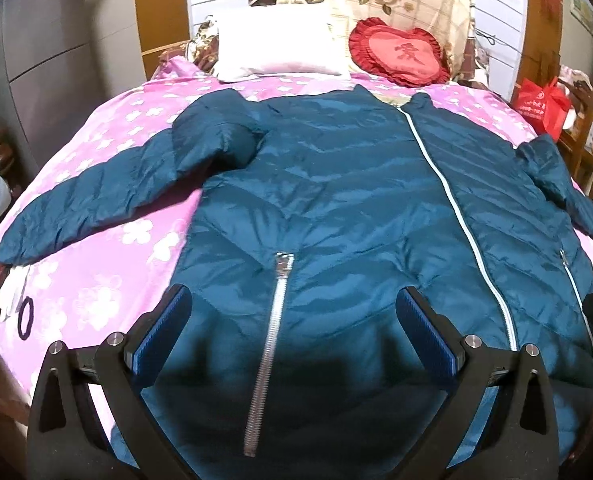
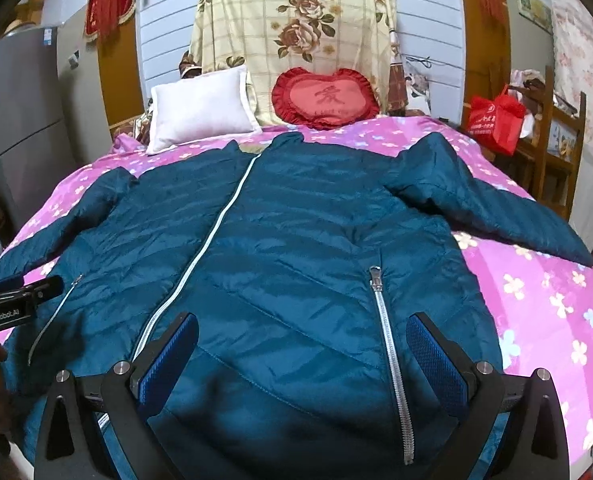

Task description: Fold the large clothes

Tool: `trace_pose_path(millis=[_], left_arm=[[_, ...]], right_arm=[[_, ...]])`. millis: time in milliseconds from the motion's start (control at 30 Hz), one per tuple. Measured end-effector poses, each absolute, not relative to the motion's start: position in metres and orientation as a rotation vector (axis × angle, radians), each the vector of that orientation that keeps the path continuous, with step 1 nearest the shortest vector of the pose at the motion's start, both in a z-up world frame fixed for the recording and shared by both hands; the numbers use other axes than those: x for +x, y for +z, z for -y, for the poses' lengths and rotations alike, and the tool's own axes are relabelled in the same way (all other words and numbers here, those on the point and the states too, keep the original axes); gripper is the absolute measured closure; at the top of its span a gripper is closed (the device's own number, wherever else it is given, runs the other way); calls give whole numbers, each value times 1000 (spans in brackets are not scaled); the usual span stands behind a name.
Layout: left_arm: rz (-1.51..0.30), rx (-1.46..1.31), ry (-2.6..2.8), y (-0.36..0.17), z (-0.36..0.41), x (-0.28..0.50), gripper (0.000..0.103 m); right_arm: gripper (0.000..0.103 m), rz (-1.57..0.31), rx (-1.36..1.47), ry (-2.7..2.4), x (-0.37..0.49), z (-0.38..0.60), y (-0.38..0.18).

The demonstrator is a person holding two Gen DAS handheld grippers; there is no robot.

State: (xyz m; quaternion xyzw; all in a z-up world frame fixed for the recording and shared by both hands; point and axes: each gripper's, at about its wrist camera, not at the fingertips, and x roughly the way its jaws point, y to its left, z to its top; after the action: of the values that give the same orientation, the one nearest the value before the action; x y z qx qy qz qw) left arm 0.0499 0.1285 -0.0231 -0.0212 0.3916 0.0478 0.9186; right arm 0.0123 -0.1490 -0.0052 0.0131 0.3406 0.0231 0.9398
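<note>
A large teal puffer jacket (image 1: 336, 184) lies face up and zipped on the bed, collar toward the pillows, both sleeves spread out to the sides; it also shows in the right wrist view (image 2: 296, 232). My left gripper (image 1: 294, 304) is open and empty, hovering over the jacket's lower left part, its fingers either side of a silver pocket zipper (image 1: 272, 332). My right gripper (image 2: 302, 332) is open and empty over the lower right part, near the other pocket zipper (image 2: 388, 356). The left gripper's body (image 2: 12, 300) shows at the right wrist view's left edge.
The bed has a pink flowered cover (image 1: 108, 248). A white pillow (image 1: 276, 48), a red heart cushion (image 1: 396, 54) and a floral quilt (image 2: 296, 28) sit at the headboard. A red bag (image 2: 494, 118) stands on a wooden rack at the right. A black hair tie (image 1: 25, 316) lies at the left.
</note>
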Motion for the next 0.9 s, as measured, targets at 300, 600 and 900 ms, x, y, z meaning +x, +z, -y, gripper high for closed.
trace_pose_path(millis=[300,600,900], left_arm=[[-796,-111,191,-17,-208,55,0],[-809,-85,616,-9,-398,74,0],[-1066,-27,699,-70,-504,115,0]], right_arm=[[0,-718,-99,52,13,131,-12],[0,-734,-42,41,14,145,-11],[0,-755,-52,19,14,149,-14]])
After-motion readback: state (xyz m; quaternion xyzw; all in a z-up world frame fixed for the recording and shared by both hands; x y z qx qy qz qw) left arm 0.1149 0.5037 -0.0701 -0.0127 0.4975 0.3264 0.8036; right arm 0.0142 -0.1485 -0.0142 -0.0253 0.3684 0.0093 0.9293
